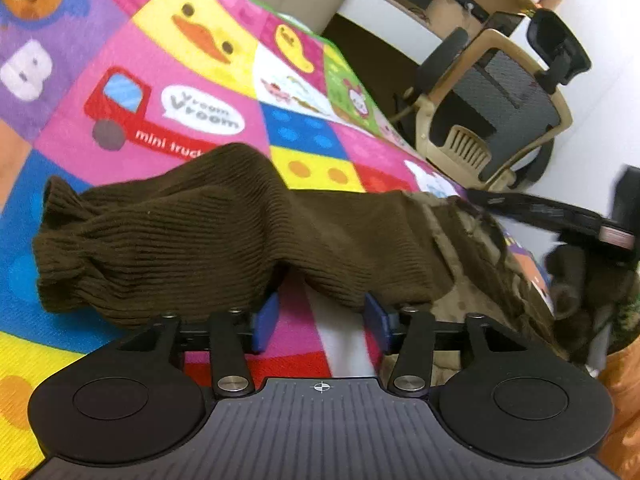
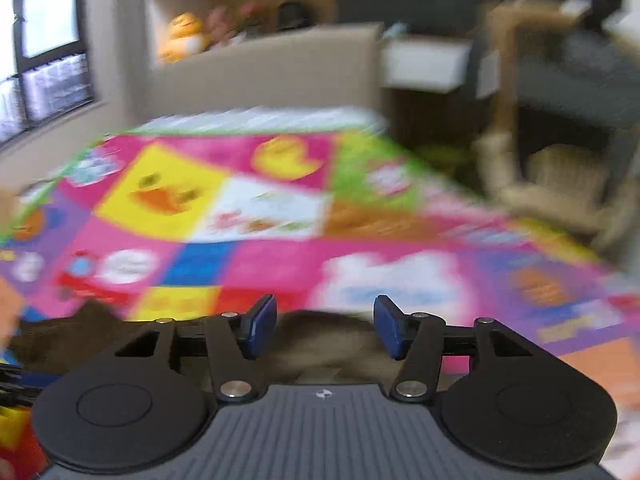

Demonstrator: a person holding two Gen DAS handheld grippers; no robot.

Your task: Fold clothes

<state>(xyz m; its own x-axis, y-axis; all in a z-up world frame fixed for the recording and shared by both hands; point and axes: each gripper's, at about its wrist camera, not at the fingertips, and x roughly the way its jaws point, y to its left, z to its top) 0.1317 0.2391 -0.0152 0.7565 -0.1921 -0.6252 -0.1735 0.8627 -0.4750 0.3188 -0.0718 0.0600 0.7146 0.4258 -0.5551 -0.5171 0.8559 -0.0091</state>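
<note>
The left gripper [image 1: 322, 320], fingers spread, sits against the brown sweater [image 1: 224, 232] bunched on the near mat [image 1: 160, 48], while the spread right gripper [image 2: 325, 326] hovers blurred, so a hasty grab could pinch stray folds.

Bright even indoor light; right view motion-blurred, left sharper, fisheye-bowed edges.

mat open ahead, knit blocks my left

brown ribbed sweater [image 1: 208, 232] lies across my spread left fingers [image 1: 266, 322]; play mat [image 2: 280, 216] beyond my right gripper [image 2: 324, 326] lies bare.
</note>
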